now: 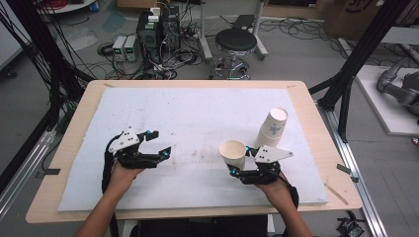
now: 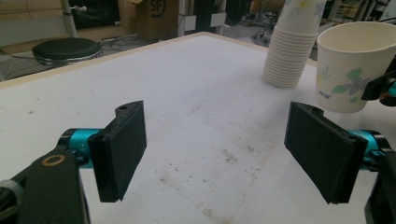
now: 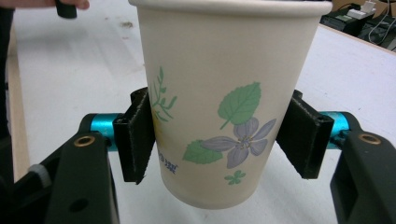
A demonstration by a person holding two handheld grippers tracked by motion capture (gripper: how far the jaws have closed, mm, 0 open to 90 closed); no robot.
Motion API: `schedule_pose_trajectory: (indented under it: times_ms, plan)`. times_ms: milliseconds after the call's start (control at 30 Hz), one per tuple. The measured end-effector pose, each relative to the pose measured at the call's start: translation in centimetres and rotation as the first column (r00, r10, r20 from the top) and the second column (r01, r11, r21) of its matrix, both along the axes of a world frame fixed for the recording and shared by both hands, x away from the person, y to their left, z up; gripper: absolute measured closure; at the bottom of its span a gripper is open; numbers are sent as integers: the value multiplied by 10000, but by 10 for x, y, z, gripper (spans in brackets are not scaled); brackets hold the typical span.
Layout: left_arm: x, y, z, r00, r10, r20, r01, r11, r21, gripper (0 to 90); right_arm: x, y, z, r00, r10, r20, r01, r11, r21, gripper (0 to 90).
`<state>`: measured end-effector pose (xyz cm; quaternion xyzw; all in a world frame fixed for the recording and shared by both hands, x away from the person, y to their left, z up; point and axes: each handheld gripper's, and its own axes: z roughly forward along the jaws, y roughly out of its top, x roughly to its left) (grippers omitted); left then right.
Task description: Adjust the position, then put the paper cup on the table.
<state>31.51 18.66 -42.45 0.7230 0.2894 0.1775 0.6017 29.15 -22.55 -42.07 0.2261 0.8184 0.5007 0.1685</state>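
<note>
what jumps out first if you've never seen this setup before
The flowered paper cup clamped upright in the right tool, near the table's front right. Behind it stands a tall stack of matching cups. On the left, the left tool hangs open over the bare white mat.

Light wooden table (image 1: pixel 316 128) under white stained mat (image 1: pixel 197 113). Grey concrete floor (image 1: pixel 296 54) beyond far edge. Round black stool (image 1: pixel 236 42) on chrome base just past table. Left of stool, dark computer tower (image 1: pixel 150 32) and pale boxes (image 1: pixel 124 47) in tangle of cables (image 1: pixel 178 57). Black frame struts (image 1: pixel 363 47) slant down at right, more black struts at left (image 1: pixel 29 49). Cardboard box (image 1: pixel 353 15) far right. White platform (image 1: pixel 390 98) at right edge, grey machine arm (image 1: pixel 400 86) lying on it. Even indoor light.
</note>
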Motion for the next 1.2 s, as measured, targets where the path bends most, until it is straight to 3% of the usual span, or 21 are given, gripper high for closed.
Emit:
schedule_pose_trajectory:
  times_ms: [200,500,867,1200]
  plan:
    - [-4,5,-5,9995,196,252,-196,9998,-9,213,1,-4,1,9991,-360,228,352,9987,365,345]
    - [-3,7,-8,9993,263,269,-262,9996,-39,212,0,-7,3,9964,-731,434,696,9947,758,345]
    - [-4,9,-7,9993,276,266,-276,9996,-23,212,4,-4,2,9957,-809,462,772,9941,765,345]
    - [-4,12,-8,9991,363,211,-364,9993,21,212,21,13,0,9967,-786,211,774,9955,549,345]
